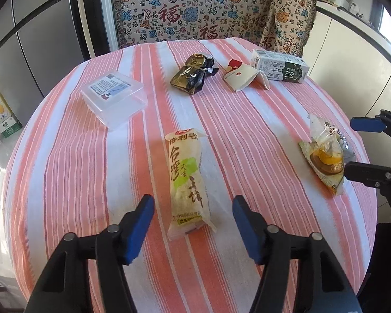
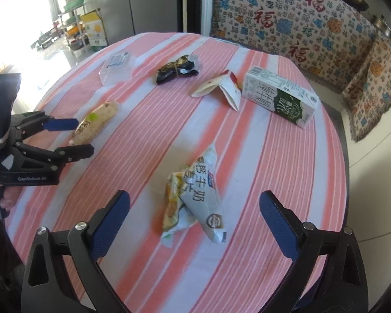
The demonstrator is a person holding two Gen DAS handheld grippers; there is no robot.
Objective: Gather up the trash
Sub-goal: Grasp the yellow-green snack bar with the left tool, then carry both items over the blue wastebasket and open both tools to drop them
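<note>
We are at the reaching step: left claw (image 1: 193, 206) open around the long snack wrapper (image 1: 187, 182) on the striped tabletop (image 1: 260, 135), right claw (image 2: 195, 203) open around the crumpled milk-tablet bag (image 2: 195, 203), perhaps not touching; next, both must close.

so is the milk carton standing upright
No, the milk carton lies flat on its side on the striped tablecloth, beside the folded paper sleeve.
</note>
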